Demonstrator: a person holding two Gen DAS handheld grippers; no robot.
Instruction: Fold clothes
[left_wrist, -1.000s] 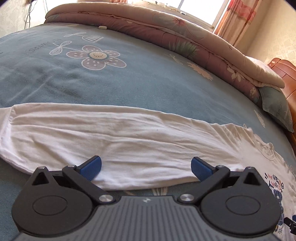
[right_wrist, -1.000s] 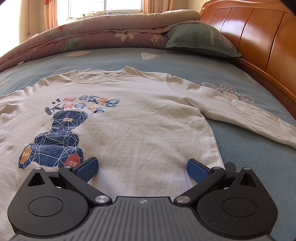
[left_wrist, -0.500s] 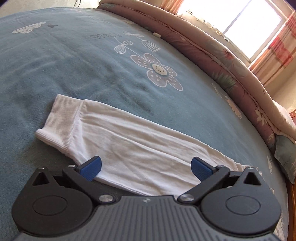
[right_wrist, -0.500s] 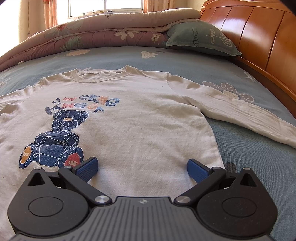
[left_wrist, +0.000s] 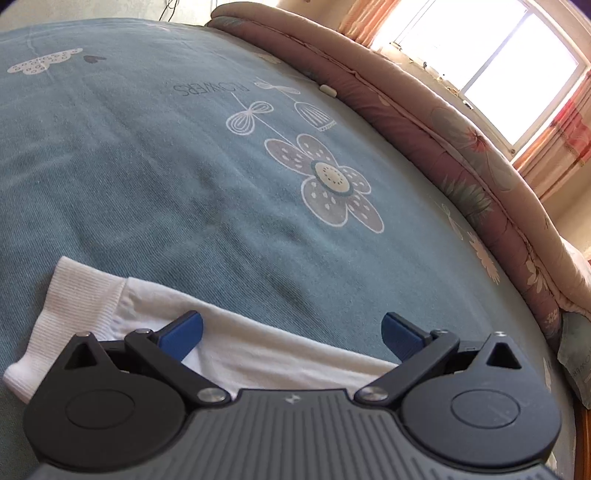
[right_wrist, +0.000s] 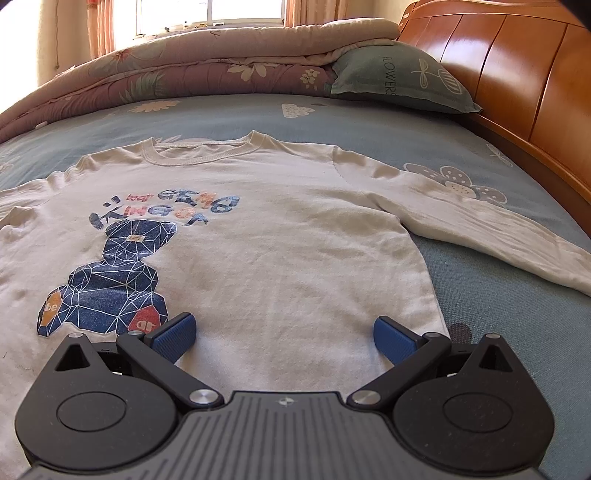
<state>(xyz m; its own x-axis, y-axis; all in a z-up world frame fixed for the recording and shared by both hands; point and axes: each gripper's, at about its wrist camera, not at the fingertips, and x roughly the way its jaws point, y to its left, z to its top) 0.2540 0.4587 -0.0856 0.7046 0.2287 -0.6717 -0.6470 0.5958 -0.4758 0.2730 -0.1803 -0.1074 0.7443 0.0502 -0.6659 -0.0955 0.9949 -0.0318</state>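
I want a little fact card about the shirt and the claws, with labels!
shirt: white long-sleeve top, lying flat, front up, not folded yet
picture on it: blue bear with colourful letters above
place: blue flowery bedsheet
left claw: open, over the sleeve near its ribbed cuff
right claw: open, over the shirt's bottom part
behind: folded quilt, green pillow, wooden headboard

One white sweatshirt (right_wrist: 280, 236), two sleeves, one quilt (right_wrist: 207, 70), one pillow (right_wrist: 399, 79), two grippers.

Shirt (right_wrist: 280, 258) lies flat on bed (right_wrist: 498, 314), quilt (right_wrist: 207, 74) and pillow (right_wrist: 399, 81) behind it
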